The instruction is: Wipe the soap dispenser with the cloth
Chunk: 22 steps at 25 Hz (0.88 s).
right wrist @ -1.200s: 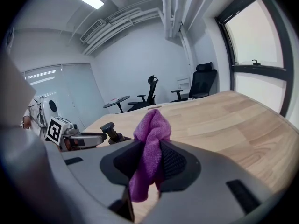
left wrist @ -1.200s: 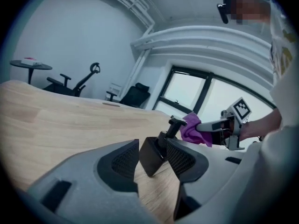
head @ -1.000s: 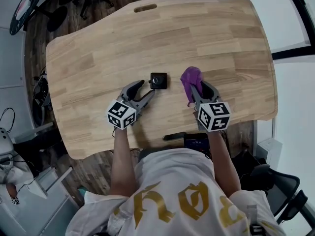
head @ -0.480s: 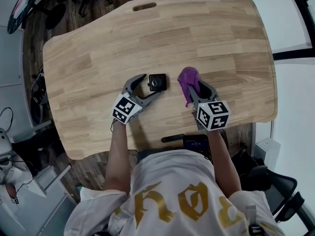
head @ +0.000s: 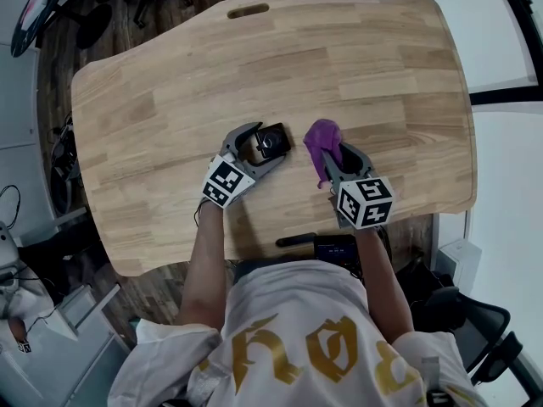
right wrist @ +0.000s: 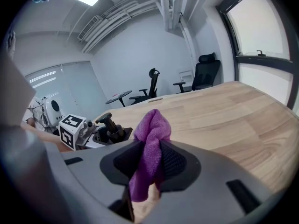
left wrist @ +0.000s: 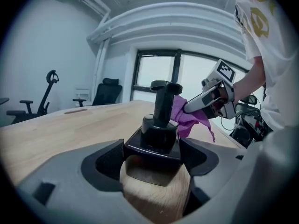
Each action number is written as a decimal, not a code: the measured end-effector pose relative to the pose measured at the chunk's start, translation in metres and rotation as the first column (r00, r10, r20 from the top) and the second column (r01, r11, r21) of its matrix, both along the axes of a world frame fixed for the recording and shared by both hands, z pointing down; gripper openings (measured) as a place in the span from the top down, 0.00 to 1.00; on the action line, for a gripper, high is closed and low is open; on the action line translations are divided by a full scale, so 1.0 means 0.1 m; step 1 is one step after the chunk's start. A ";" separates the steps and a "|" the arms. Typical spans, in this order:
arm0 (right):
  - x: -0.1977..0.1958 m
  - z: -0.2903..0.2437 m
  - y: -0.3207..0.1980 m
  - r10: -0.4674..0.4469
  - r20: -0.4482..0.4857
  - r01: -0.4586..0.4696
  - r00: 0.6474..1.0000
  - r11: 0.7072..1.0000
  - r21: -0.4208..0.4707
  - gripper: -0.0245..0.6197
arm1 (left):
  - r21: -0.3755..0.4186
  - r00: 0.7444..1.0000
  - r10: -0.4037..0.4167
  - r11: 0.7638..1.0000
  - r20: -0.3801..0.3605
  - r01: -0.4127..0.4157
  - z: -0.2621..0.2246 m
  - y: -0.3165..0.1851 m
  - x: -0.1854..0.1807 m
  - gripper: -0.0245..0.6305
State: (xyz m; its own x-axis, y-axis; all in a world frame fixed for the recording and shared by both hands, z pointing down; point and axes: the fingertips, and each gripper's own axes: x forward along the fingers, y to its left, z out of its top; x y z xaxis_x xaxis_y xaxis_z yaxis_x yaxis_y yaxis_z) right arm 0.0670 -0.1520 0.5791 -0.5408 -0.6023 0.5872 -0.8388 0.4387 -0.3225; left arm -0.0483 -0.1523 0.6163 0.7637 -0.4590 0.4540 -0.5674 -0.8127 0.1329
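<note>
Nearest us, the right gripper (right wrist: 148, 160) has its jaws closed on a fold of the purple cloth (right wrist: 152, 127). One end of the cloth stands up above the pads and the other hangs below them.

The left gripper (head: 263, 146) has just been opening its jaws. They now stand wide apart with the black soap dispenser (left wrist: 159, 125) between them. The dispenser's square lower part almost fills the gap, and we cannot tell whether either pad touches it.

The dispenser stands upright on the wooden table (head: 170, 75), towards the near edge, with the cloth just beside it on its right.

We judge the dispenser to be stiff and smooth. Its tall pump likely makes it top-heavy, so a sideways wipe could slide or tip it. The square lower part is the place to hold it. The pump head would sink under pressure and is better left alone. The cloth is soft, limp and light, and should fold around the pump and collar without trouble.

Below the square black part the left gripper view shows only a pale tan shape. We cannot say whether that is bare table or more of the dispenser. The nozzle's direction is also unclear. Office chairs (right wrist: 204, 71) stand beyond the far edge of the table.
</note>
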 end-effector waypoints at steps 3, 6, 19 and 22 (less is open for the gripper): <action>0.00 0.01 -0.01 0.004 -0.001 -0.004 1.000 1.000 -0.003 0.79 | 0.024 1.000 -0.011 1.000 -0.010 0.011 -0.02 -0.02 0.02 0.44; 0.00 0.01 -0.02 0.006 -0.001 -0.006 1.000 1.000 -0.002 0.79 | 0.046 1.000 -0.011 0.999 -0.004 0.011 -0.02 -0.02 0.02 0.44; -0.12 0.03 -0.03 -0.028 0.004 0.028 1.000 0.999 -0.015 0.79 | 0.075 0.990 -0.019 0.997 0.138 0.009 0.14 -0.07 0.12 0.44; -0.14 0.01 -0.04 -0.037 0.009 0.037 0.999 0.999 -0.015 0.79 | 0.070 0.990 -0.027 0.997 0.139 0.017 0.14 -0.09 0.12 0.44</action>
State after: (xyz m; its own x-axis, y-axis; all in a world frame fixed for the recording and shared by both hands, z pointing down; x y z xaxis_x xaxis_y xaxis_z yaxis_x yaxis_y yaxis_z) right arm 0.0528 -0.1563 0.5805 -0.5677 -0.5730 0.5911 -0.8192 0.4642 -0.3368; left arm -0.0360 -0.1609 0.6305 0.6844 -0.5086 0.5224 -0.5941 -0.8044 -0.0048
